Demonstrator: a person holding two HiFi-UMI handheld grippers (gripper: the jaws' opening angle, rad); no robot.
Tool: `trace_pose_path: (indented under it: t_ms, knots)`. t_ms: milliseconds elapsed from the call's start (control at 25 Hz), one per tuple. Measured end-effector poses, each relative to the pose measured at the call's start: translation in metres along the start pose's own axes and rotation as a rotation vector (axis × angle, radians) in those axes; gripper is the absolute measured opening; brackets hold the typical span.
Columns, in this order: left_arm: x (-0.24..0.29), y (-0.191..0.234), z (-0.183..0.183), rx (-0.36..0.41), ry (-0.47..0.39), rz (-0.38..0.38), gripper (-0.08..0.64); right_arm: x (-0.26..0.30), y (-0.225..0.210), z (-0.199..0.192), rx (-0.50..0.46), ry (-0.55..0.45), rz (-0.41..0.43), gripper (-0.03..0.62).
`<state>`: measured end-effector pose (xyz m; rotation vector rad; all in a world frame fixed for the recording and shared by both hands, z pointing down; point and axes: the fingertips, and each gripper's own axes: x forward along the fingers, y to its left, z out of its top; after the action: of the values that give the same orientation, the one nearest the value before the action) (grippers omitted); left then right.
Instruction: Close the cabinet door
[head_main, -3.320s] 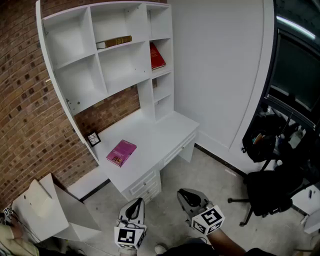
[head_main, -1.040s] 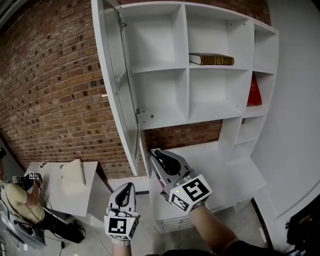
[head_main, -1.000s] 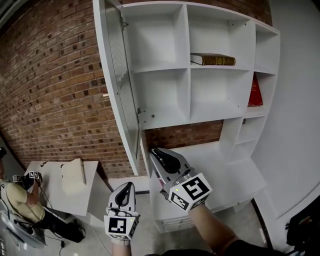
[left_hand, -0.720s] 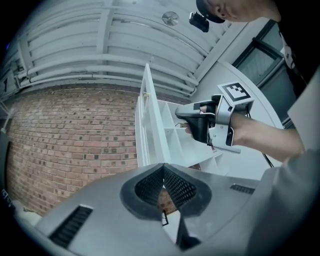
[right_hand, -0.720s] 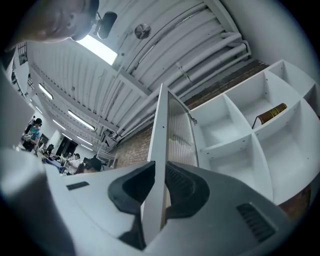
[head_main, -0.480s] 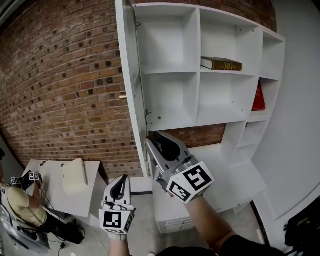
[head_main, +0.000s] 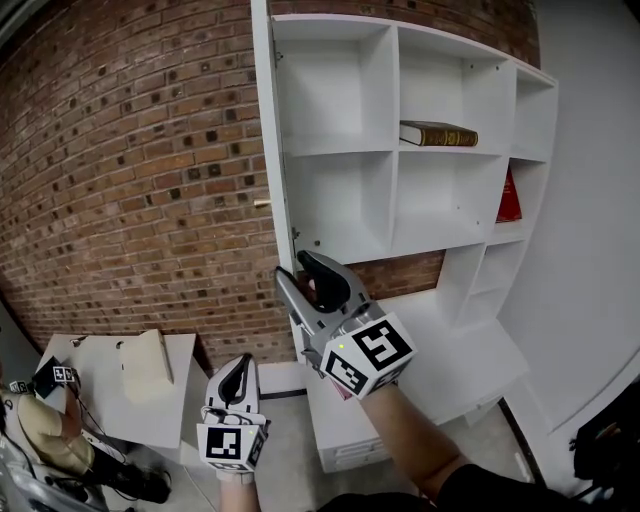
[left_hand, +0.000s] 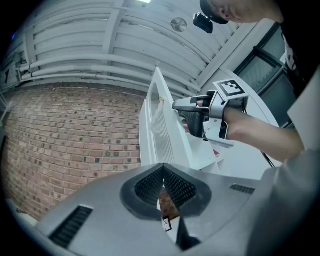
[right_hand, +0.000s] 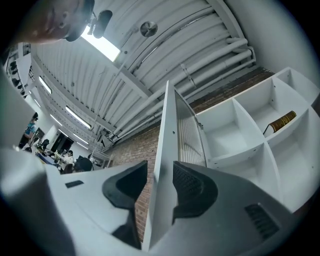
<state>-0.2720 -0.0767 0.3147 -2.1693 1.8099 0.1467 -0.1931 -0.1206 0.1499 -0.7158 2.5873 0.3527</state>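
A tall white cabinet door (head_main: 268, 130) stands swung out edge-on from its shelves, likely a stiff, light hinged panel best taken at its free edge, where the right tool (head_main: 297, 270) straddles it, jaws apart, while the left tool (head_main: 238, 372) hangs closed and empty.
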Motion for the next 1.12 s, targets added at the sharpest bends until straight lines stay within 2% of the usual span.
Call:
trace_pose_path:
  t_ms: [240, 360, 560, 1120]
  knots:
    - [0.001, 0.015, -0.007, -0.011, -0.008, -0.012, 0.009, 0.011, 0.0, -0.006, -0.032, 0.008, -0.059, 0.149]
    - [0.002, 0.014, -0.008, -0.017, -0.007, -0.051, 0.009, 0.012, -0.003, -0.009, -0.043, 0.004, -0.096, 0.138]
    - [0.007, 0.022, -0.015, -0.029, -0.007, -0.073, 0.009, 0.015, -0.004, -0.009, -0.094, 0.015, -0.148, 0.137]
    - [0.025, 0.026, -0.042, -0.06, -0.026, -0.197, 0.009, 0.009, -0.011, -0.005, -0.138, 0.008, -0.187, 0.126]
